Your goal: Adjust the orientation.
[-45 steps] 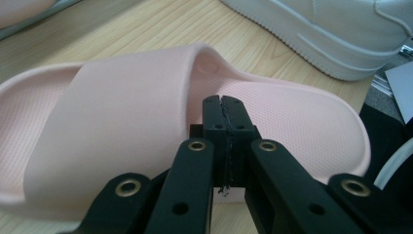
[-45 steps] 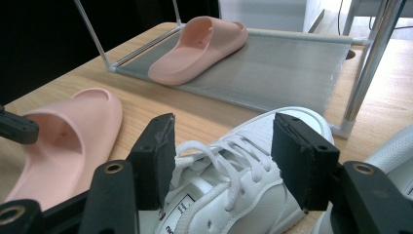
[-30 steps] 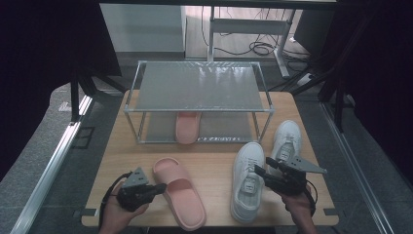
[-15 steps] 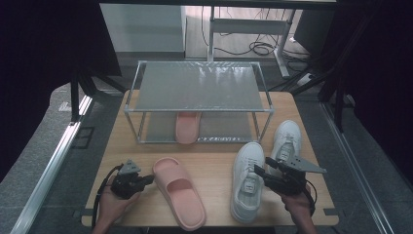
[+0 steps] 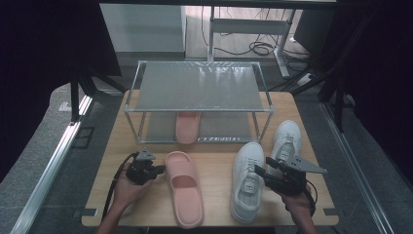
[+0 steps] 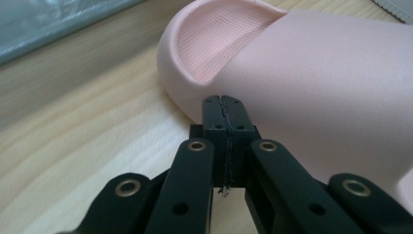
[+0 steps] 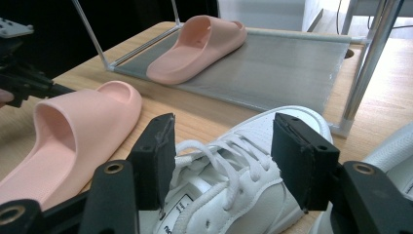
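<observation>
Slipper of pink moulded foam (image 5: 183, 186) lies near the desk's front edge; my left tongs (image 6: 225, 105), pressed together, touch its left side. My right tongs (image 7: 221, 161) stand apart over the white laced sneaker (image 5: 247, 179) beside it.

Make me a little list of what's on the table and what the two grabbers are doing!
table: wooden table
rack: metal shoe rack at the back
on rack's lower shelf: one pink slipper
in front, left: second pink slipper
in front, right: white sneaker, another white sneaker beside it
left gripper: jaws shut, tips at the front slipper's side
right gripper: jaws open on either side of the nearer sneaker's laces, not pressing
</observation>
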A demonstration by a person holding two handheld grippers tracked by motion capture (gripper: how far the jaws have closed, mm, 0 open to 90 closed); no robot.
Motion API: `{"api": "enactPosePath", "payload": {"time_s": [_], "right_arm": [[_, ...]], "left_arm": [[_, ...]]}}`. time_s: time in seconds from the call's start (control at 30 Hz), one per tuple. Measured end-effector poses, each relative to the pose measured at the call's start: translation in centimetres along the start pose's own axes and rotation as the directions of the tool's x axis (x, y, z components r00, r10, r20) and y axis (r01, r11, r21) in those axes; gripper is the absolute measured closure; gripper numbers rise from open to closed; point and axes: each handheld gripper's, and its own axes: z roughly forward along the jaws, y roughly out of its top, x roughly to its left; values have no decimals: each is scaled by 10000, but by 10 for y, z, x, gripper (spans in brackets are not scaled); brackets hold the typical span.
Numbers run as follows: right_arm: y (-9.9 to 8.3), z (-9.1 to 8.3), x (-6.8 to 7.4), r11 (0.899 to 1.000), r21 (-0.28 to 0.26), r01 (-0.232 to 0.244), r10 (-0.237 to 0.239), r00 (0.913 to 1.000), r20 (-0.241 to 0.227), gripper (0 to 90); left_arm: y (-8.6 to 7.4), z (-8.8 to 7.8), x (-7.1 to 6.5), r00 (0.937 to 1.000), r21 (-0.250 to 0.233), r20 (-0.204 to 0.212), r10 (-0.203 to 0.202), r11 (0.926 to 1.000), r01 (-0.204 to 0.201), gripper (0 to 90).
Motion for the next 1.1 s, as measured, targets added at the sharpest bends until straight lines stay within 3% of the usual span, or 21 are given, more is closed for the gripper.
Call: {"api": "enactPosePath", "payload": {"time_s": [0.37, 0.5, 0.6, 0.73, 0.87, 0.9, 1.0, 1.03, 1.1], "right_arm": [[0, -1, -1, 10000, -34, -13, 13, 10000, 23, 425], [0, -1, -1, 10000, -36, -18, 18, 10000, 17, 425], [0, -2, -1, 10000, -55, -4, 5, 10000, 22, 425], [0, -4, -2, 10000, -74, -41, 41, 10000, 71, 425], [0, -4, -1, 10000, -90, -20, 21, 10000, 86, 425], [1, -4, -1, 10000, -87, -18, 19, 10000, 83, 425], [0, -3, 0, 10000, -49, 4, -4, 10000, 55, 425], [0, -2, 0, 10000, -35, 5, -5, 10000, 41, 425], [0, -1, 0, 10000, -21, 15, -15, 10000, 28, 425]], "left_arm": [[25, 28, -8, 9992, 161, 310, 259, 9995, -264, 900], [29, 31, -9, 9991, 154, 319, 284, 9995, -289, 900], [28, 22, -9, 9992, -24, 230, 323, 9995, -322, 900], [18, -6, -13, 9992, -481, 216, 323, 9984, -312, 900], [11, -20, -21, 9972, -781, 694, 283, 9967, -228, 900], [7, -26, -28, 9950, -944, 932, 361, 9952, -273, 900], [6, -28, -35, 9915, -1055, 1215, 471, 9938, -343, 900], [5, -28, -43, 9870, -1100, 1507, 561, 9931, -397, 900], [5, -25, -52, 9822, -1038, 1717, 765, 9928, -592, 900]]}}
